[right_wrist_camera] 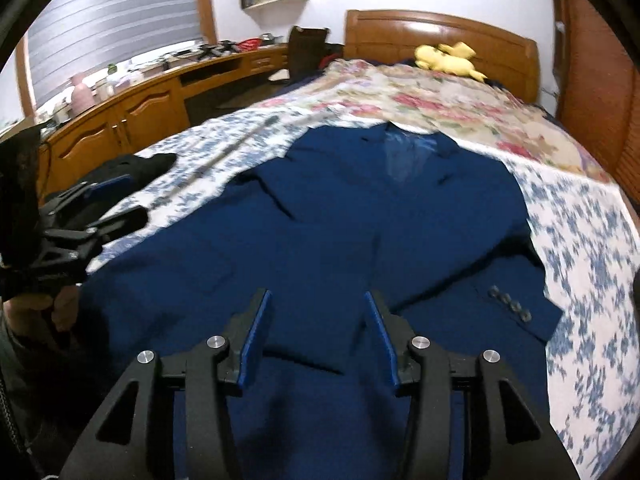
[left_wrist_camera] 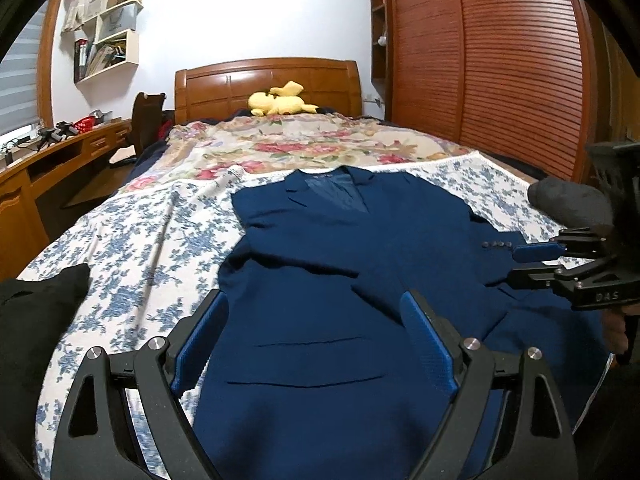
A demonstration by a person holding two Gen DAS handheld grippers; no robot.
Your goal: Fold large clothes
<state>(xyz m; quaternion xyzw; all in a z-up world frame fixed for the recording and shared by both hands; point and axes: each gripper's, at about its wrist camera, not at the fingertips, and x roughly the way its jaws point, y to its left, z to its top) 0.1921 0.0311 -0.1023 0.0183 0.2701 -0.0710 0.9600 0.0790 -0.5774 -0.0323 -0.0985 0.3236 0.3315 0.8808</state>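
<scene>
Navy jacket (left_wrist_camera: 320,264) lies flat beneath both released grippers: left gripper (left_wrist_camera: 316,344); right gripper (right_wrist_camera: 318,328).

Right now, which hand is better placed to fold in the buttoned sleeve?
The right gripper: the sleeve lies just beside it on the jacket, while the left gripper sits farther away. Both are open.

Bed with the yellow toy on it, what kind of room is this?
Most likely a bedroom. A bed with a wooden headboard fills it, a wardrobe with slatted doors stands alongside, and a yellow plush toy lies near the headboard. A navy suit jacket is spread on the bedcover.
</scene>
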